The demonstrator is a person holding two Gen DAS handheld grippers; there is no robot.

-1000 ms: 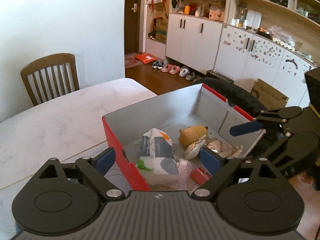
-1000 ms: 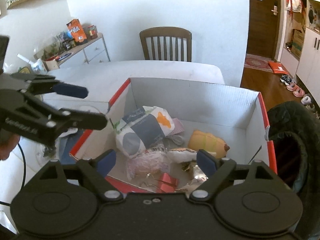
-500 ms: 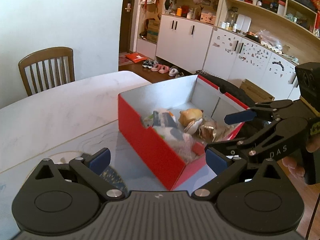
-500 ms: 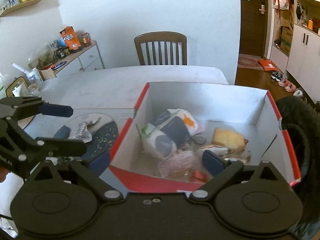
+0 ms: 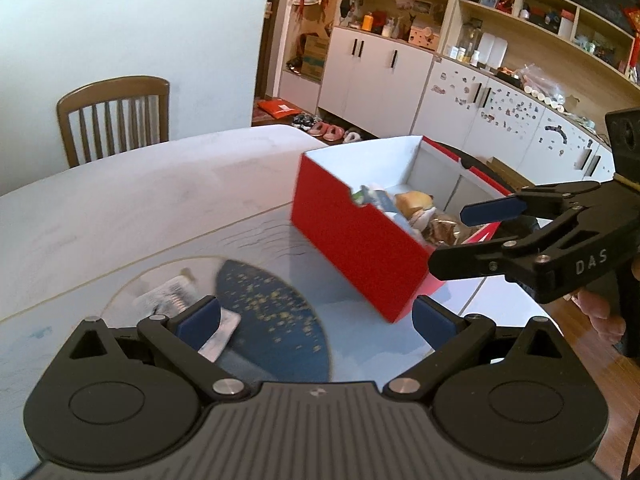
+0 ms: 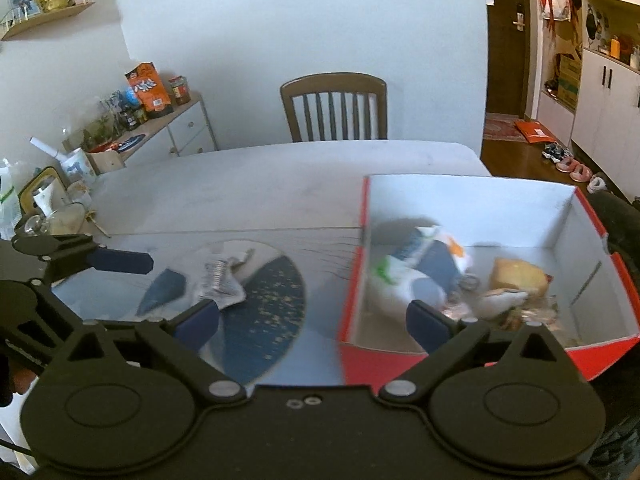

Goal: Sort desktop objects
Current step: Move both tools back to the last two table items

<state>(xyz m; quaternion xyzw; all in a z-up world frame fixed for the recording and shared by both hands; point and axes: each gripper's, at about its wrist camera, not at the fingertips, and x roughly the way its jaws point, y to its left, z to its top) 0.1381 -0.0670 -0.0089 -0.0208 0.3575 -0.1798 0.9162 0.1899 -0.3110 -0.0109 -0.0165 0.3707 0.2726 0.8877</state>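
Note:
A red shoebox [image 5: 360, 248] with a white inside [image 6: 472, 208] stands on the table at the right and holds a white-and-blue packet [image 6: 420, 272], a yellow plush toy [image 6: 518, 276] and crinkled wrappers. On the round blue-and-white mat [image 6: 264, 292] lie a silvery packet with a spring [image 6: 220, 280] and a dark blue piece [image 6: 164, 290]. My left gripper [image 5: 316, 316] is open and empty above the mat, left of the box. My right gripper [image 6: 312, 320] is open and empty over the box's near left corner; it also shows in the left wrist view [image 5: 472, 240].
The pale marble table [image 5: 140, 208] stretches back to a wooden chair [image 6: 334, 108]. A sideboard [image 6: 160, 136] with jars and snack bags stands at the far left. White cabinets [image 5: 380, 76] and shoes on the floor lie beyond the table's right edge.
Both grippers have drawn back and to the left from over the box. The mat with the silvery packet has come into view under them. Both stay open.

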